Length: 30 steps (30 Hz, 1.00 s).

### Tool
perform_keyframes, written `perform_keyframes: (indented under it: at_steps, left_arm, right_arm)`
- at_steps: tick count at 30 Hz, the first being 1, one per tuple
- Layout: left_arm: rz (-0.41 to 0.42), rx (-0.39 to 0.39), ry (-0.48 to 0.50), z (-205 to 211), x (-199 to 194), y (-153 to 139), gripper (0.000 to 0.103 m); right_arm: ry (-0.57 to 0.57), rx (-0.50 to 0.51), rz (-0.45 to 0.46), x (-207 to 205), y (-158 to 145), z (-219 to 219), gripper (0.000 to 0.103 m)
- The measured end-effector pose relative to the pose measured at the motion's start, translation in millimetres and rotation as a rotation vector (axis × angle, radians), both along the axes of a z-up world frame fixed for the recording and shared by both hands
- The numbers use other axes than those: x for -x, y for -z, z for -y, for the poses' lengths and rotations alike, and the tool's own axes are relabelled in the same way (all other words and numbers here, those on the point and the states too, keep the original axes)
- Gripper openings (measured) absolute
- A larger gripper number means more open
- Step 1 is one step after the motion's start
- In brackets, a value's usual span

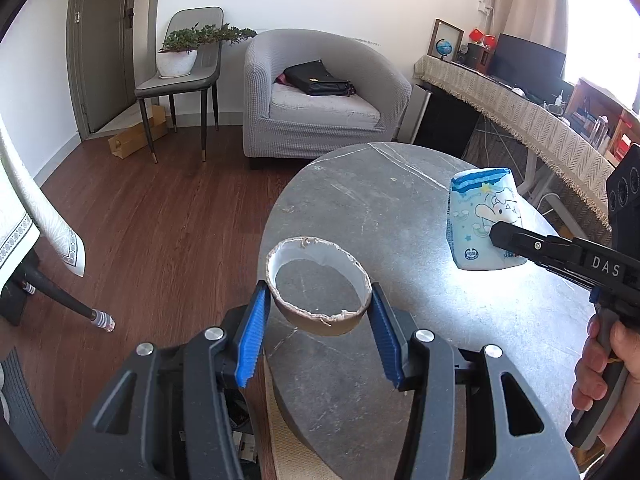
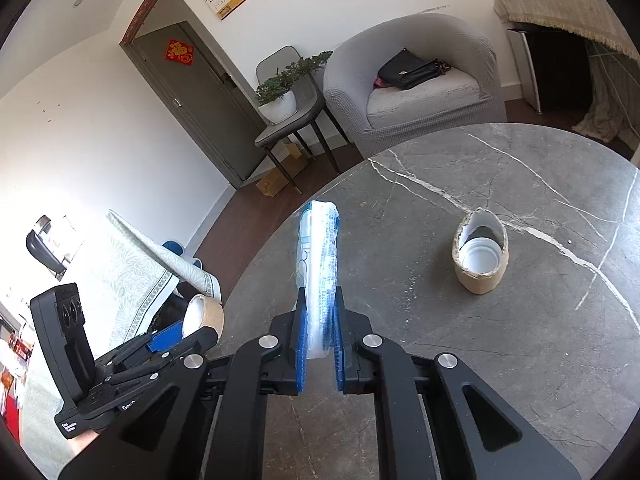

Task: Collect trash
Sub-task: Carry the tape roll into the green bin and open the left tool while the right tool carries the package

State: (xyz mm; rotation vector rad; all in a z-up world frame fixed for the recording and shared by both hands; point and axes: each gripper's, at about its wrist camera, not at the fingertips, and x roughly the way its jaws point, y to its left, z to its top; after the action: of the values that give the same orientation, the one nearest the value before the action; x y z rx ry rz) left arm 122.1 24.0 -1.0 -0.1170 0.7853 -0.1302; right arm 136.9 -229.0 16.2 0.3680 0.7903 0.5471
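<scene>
A: Between the blue pads of the left hand-held gripper (image 1: 318,330), in the left wrist view, a cardboard tape-roll core (image 1: 316,290) is clamped by its sides and carried clear of the counter (image 1: 380,208). Ahead and to the right, a blue-printed tissue packet (image 1: 482,224) is seen pinched in the right hand-held gripper (image 1: 496,236), with a hand (image 1: 600,372) wrapped round its handle.

B: Is that borne out in the right wrist view?

A: It is. Straight ahead of the right hand-held gripper (image 2: 320,320), the tissue packet (image 2: 318,264) is squeezed flat between nearly closed pads and held edge-on above the counter (image 2: 520,360). Well ahead and to the right, a second cardboard core (image 2: 480,258) with a white cap inside it is left standing on the stone. Off to the left, beyond the counter edge, the left hand-held gripper (image 2: 176,336) is seen with its cardboard tape-roll core (image 2: 202,314).

B: Which step is judged to be in hand?

A: Carrying, it would seem: two pieces of trash are gripped and lifted, neither yet dropped. No bin can be made out with certainty; something dark is glimpsed low beside the counter.

B: What is called for next?

A: Both loads would need to be brought over a receptacle and released, before the remaining core is fetched.
</scene>
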Motion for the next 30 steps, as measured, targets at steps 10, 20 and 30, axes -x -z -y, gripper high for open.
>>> perform_keyframes:
  at_steps: [10, 20, 30]
  left_arm:
    - [-0.022, 0.000, -0.074, -48.1, 19.1, 1.9, 0.052]
    - [-0.090, 0.000, -0.146, -94.1, 37.1, 18.3, 0.052]
    - [-0.199, -0.008, -0.156, -121.3, 52.2, 49.4, 0.052]
  right_arm:
    - [-0.131, 0.075, 0.036, 13.4, -7.3, -54.1, 0.010]
    - [-0.240, 0.141, 0.064, 26.3, -7.2, -102.1, 0.010]
    - [-0.355, 0.195, 0.098, 42.6, -8.6, -149.4, 0.010]
